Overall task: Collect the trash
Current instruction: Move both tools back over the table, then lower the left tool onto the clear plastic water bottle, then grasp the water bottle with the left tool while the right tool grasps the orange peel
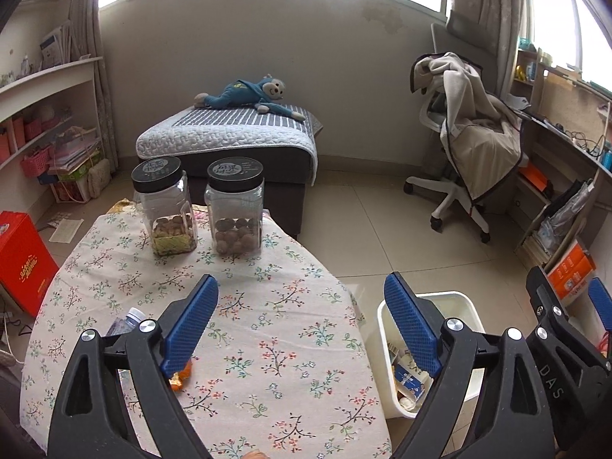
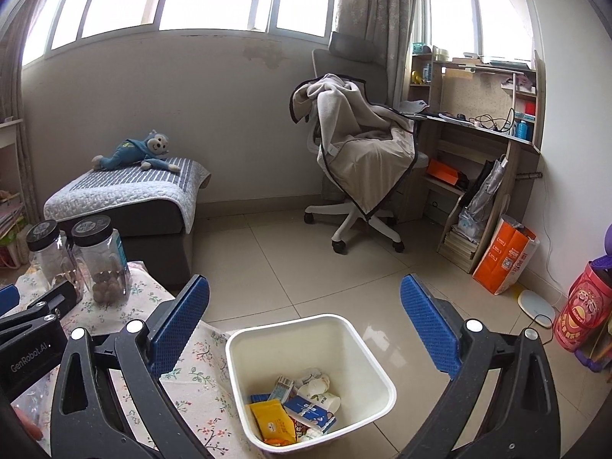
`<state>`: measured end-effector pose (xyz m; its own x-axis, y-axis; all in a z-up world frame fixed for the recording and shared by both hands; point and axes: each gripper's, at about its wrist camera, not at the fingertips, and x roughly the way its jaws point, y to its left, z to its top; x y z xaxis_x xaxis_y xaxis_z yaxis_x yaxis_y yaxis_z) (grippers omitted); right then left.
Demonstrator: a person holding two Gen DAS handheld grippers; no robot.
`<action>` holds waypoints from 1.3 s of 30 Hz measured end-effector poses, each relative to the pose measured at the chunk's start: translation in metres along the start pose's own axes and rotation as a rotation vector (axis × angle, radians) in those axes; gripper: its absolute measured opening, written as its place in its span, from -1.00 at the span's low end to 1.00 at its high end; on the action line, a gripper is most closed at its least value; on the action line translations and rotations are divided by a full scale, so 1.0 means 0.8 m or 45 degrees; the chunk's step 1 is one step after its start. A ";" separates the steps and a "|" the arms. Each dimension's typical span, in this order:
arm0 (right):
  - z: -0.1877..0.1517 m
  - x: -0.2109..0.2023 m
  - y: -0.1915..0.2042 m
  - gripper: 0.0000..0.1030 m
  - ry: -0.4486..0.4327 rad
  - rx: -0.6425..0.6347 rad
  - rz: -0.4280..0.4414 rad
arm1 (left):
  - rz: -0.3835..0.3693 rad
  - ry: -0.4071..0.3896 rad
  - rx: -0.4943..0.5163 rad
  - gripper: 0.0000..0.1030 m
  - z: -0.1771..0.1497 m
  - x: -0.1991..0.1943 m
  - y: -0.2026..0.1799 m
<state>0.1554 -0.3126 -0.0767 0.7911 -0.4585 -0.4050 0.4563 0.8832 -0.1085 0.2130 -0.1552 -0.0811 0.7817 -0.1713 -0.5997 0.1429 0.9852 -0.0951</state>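
Note:
A white trash bin (image 2: 306, 329) stands on the floor beside the table, holding a yellow wrapper (image 2: 273, 420), a blue-and-white carton (image 2: 311, 415) and crumpled paper. It also shows in the left wrist view (image 1: 464, 302). My right gripper (image 2: 306, 329) is open and empty above the bin. My left gripper (image 1: 300, 325) is open and empty over the flowered tablecloth (image 1: 237, 306). An orange wrapper (image 1: 180, 376) lies on the cloth under the left finger. A clear plastic bottle (image 1: 126, 321) lies partly hidden behind that finger.
Two black-lidded jars (image 1: 164, 206) (image 1: 237, 206) with nuts stand at the table's far end. A low sofa with a plush monkey (image 1: 244, 93) is behind. An office chair with a blanket (image 2: 363, 160) and a desk (image 2: 485, 137) are to the right.

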 end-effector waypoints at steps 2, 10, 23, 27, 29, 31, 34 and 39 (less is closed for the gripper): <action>-0.002 -0.001 0.022 0.86 0.007 -0.036 0.023 | 0.029 0.014 -0.017 0.67 -0.002 0.003 0.019; -0.016 0.001 0.101 0.86 0.066 -0.138 0.129 | 0.165 0.093 -0.083 0.67 -0.023 0.020 0.104; -0.063 0.039 0.217 0.86 0.382 -0.293 0.319 | 0.344 0.708 0.076 0.68 -0.086 0.142 0.260; -0.079 0.058 0.248 0.86 0.512 -0.311 0.376 | 0.282 0.842 0.063 0.68 -0.099 0.169 0.285; -0.087 0.068 0.262 0.86 0.586 -0.314 0.408 | 0.231 0.905 0.042 0.68 -0.107 0.183 0.296; -0.097 0.078 0.276 0.86 0.659 -0.329 0.454 | 0.154 0.956 0.006 0.57 -0.113 0.191 0.304; -0.113 0.086 0.299 0.86 0.762 -0.348 0.535 | 0.091 0.976 -0.010 0.12 -0.117 0.191 0.313; -0.135 0.086 0.343 0.86 0.841 -0.422 0.624 | 0.100 0.895 -0.052 0.06 -0.107 0.167 0.339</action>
<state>0.2906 -0.0912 -0.2324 0.4231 0.0393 -0.9052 -0.0945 0.9955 -0.0009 0.3045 0.0903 -0.2548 0.2099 -0.0652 -0.9755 0.0688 0.9963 -0.0518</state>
